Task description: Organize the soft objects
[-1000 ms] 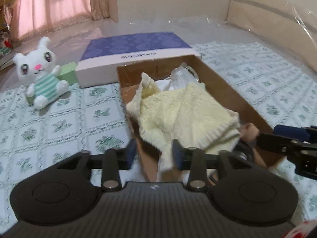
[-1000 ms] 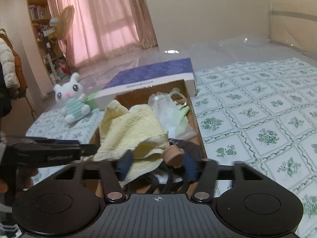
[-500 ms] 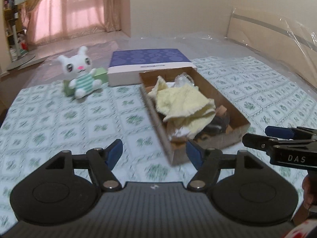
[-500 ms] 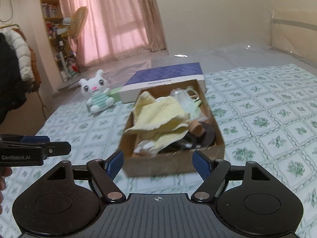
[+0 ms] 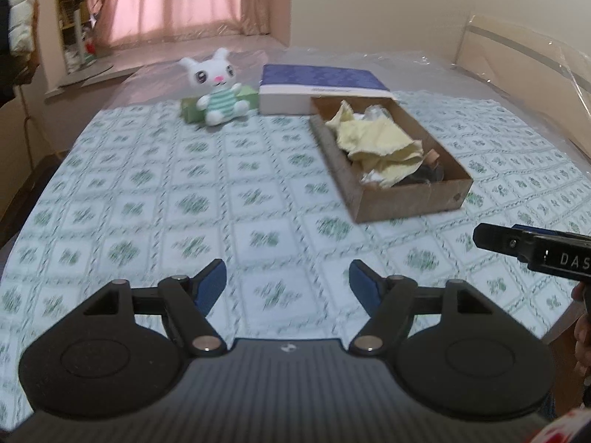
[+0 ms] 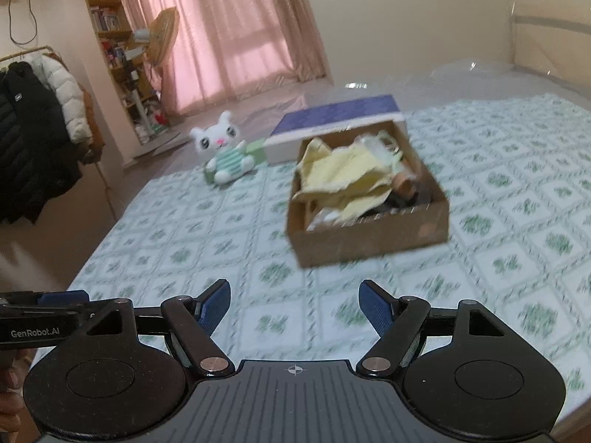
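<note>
I hold both tools back from cardboard box [image 5: 391,170] on bed [image 5: 184,203]. Left tool [image 5: 287,284] opening, empty. Right tool [image 6: 294,306] spread, empty. Yellow towel [image 6: 343,181] heaped in box, ahead-right of left tool, straight ahead of right; right nearer.

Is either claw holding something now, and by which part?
Nothing is held. The left claw is opening and empty; the right claw is open and empty.

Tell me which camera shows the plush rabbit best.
The left wrist view: the plush rabbit sits sharp and unblocked, leaning against a green box. The right wrist view shows the rabbit whole too, but smaller and slightly blurred.
</note>
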Tool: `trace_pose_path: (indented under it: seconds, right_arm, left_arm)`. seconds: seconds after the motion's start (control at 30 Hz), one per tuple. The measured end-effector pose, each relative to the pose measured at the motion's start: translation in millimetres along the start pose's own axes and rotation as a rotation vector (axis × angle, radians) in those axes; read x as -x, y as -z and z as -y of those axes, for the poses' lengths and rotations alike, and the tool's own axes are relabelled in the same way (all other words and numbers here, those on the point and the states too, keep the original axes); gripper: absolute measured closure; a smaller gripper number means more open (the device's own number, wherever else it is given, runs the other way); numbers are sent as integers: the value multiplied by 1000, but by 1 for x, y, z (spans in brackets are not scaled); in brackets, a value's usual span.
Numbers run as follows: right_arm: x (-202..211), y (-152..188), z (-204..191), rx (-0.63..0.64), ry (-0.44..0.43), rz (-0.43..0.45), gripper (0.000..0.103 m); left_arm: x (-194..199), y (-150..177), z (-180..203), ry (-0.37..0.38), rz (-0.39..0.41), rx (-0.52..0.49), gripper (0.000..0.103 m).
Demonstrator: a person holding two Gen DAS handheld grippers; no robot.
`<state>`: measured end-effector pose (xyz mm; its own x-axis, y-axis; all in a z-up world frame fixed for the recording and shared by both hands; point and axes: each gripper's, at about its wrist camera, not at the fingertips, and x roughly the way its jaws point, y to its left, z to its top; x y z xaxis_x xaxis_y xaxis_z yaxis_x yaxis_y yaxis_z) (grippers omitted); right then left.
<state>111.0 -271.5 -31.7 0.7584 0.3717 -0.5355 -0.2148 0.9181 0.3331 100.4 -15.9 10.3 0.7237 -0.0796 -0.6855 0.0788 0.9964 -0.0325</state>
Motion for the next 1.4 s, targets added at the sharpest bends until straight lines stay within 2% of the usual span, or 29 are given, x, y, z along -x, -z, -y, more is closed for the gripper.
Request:
trace_pose_path:
  seconds: [0.17,0.3,0.47,0.73,1.4]
  right_arm:
    - [4,16,-18,23,-41,-89,27]
    - [5,28,-34,63,-47,-136,27]
    - [6,39,-48,98,-67,-182,27]
    - [5,49,-60,137,-70,-215,27]
    - [-1,51,-55,141,-62,-235,27]
  left_arm:
    - [21,25,-8,-19,-7,24,29]
    - [34,40,-14,-12,-39,52,29]
    - [44,53,-16,-44,-63,58,29]
    - [49,64,-20,-55,-89,78,29]
    - [45,62,-14,-52,-96,60,29]
